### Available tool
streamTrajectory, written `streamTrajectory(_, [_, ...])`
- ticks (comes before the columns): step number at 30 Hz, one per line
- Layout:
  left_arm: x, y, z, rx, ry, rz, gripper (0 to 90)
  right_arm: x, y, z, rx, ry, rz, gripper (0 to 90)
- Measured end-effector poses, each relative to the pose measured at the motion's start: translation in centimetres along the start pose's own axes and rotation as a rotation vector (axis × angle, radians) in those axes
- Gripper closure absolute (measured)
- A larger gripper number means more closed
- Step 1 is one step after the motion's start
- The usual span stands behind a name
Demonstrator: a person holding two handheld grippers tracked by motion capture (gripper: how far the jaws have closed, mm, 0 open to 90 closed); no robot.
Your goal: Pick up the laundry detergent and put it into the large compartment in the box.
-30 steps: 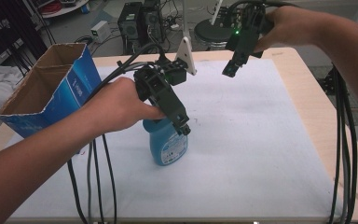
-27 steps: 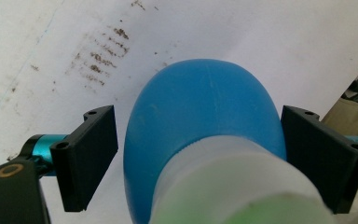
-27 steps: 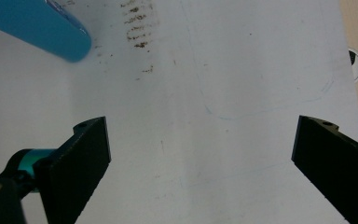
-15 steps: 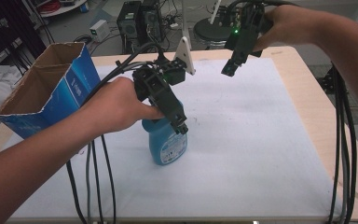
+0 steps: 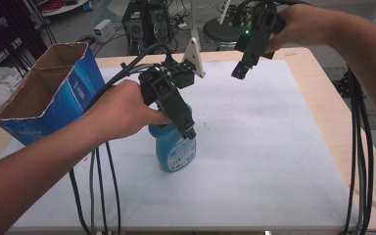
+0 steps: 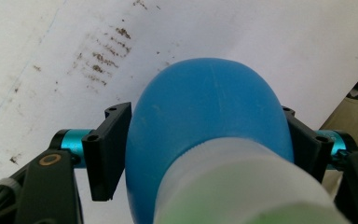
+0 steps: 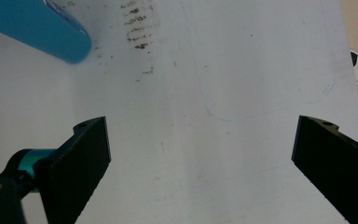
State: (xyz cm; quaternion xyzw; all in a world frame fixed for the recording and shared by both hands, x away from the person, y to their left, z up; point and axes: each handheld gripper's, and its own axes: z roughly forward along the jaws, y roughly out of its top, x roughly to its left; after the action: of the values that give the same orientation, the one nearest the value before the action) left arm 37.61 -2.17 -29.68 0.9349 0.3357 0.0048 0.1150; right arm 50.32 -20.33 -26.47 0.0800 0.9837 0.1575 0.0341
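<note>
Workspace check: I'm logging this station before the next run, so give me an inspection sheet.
Surface: white mat on a wooden table, brown smudges.
Job's things: blue bottle upright on the mat.
Clutter: open blue cardboard box at the left edge.
Grippers: left gripper shut on the bottle; right gripper open, raised.
Cables: black cables trail from both.
Surroundings: equipment behind the table.
</note>
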Motion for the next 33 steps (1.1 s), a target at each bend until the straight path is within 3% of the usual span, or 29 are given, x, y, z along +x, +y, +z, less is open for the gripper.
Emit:
streamTrajectory(16, [0.0,-0.1,0.0,0.004,-0.001,0.006,37.9,0.0,-0.1,-0.1,-0.003,0.000,0.002,3.5])
streamTrajectory(30, [-0.1,-0.1,-0.1,0.004,0.004,0.009,38.5,0.1,-0.1,-0.3,-0.006,-0.003,0.000,3.5])
streamTrajectory(33, [0.1,0.0,-1.7,-0.011,-0.020,0.009,38.5,0.1,-0.2,-0.3,-0.004,-0.005,0.005,3.5])
